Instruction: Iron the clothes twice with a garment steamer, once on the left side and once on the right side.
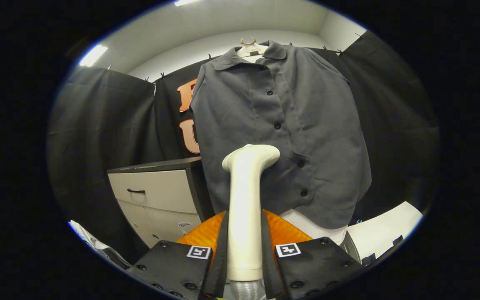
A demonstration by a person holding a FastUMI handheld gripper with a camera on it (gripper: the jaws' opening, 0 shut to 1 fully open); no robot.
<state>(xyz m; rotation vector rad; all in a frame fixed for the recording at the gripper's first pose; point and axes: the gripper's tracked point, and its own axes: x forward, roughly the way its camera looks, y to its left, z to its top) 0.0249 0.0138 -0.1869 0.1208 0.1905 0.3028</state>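
- The gripper [244, 250] has its two fingers pressed on the sides of the garment steamer [245, 208], one on each side of the handle. They are clamped on it.
- The steamer is cream. It stands up tall between the fingers, so its long side runs straight up and down.
- Its top bends over and points toward the shirt [281, 129].
- A ribbed hose end shows at the bottom of the handle, low between the fingers.
- The grey shirt hangs on a pale hanger [250, 48], just past the steamer. It is buttoned up with dark buttons.
- I cannot tell if the steamer head touches the cloth.
- A cabinet [156, 196] with a dark drawer handle sits to the left of the shirt.
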